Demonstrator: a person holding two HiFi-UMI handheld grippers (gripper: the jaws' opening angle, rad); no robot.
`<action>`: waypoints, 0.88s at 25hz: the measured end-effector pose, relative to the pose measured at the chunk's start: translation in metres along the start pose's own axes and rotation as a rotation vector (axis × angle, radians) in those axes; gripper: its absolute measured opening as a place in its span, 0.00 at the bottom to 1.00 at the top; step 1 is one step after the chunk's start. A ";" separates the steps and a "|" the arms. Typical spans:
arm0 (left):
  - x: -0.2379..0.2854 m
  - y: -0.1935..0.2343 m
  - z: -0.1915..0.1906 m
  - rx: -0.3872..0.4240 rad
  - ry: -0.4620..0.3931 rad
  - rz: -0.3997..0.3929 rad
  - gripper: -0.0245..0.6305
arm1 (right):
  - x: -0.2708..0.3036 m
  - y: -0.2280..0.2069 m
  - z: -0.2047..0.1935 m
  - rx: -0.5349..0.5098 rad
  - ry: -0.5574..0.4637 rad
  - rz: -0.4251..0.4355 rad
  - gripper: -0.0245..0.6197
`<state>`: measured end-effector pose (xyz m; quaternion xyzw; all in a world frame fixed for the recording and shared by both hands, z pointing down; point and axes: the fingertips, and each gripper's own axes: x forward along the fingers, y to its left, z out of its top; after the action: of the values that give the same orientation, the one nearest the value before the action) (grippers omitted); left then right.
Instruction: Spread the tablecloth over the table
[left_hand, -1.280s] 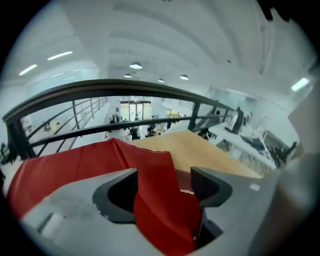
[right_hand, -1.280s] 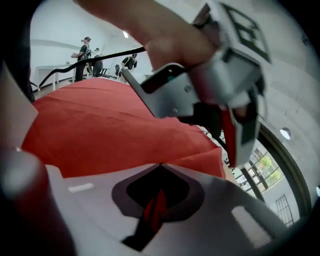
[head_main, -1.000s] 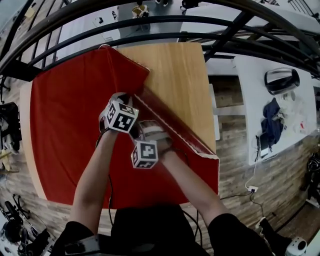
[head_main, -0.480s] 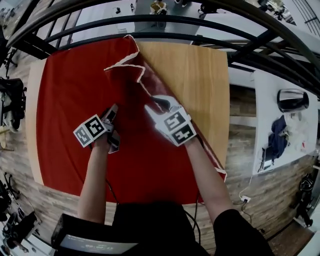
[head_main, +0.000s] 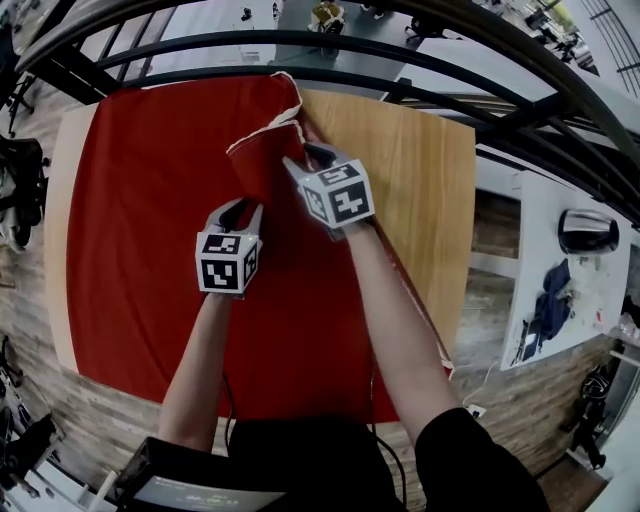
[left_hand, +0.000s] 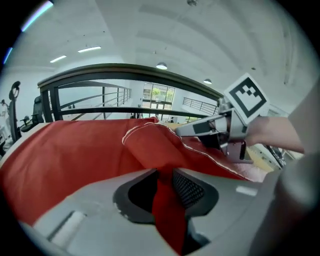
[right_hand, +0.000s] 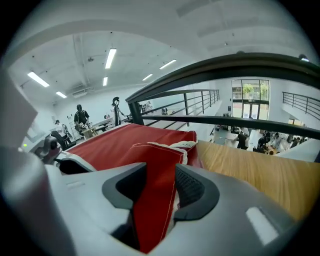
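Meanwhile, your hands moved apart and travelled up the fold. A second earlier both grippers sat together on the ridge at mid-table; now they were working close to the far edge. Your left gripper had just been closing, and its jaws pinched a gathered strip of the red tablecloth. Your right gripper had just been opening. Its jaws stood wide with the white-hemmed flap lying between them, loose rather than clamped, as I judged it. The cloth covered the left and middle of the table, but the flap stood doubled back near the far edge and the wood on the right lay bare. So the spread was only part done, since that flap had yet to be carried across to the right. With one gripper slack, a pull there could have slid off the hem.
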<state>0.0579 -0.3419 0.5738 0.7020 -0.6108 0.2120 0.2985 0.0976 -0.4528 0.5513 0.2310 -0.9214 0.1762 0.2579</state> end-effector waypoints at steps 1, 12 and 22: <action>0.002 0.000 0.000 0.021 0.012 0.000 0.20 | 0.006 -0.004 0.003 -0.004 0.016 0.002 0.32; 0.015 -0.001 -0.025 0.180 0.120 0.008 0.11 | 0.038 -0.036 -0.003 -0.034 0.154 -0.020 0.32; 0.013 0.000 -0.021 0.114 0.088 -0.038 0.09 | 0.018 -0.026 0.007 -0.135 0.127 -0.033 0.06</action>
<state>0.0609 -0.3371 0.5976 0.7192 -0.5707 0.2715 0.2887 0.0943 -0.4840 0.5609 0.2166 -0.9090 0.1237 0.3339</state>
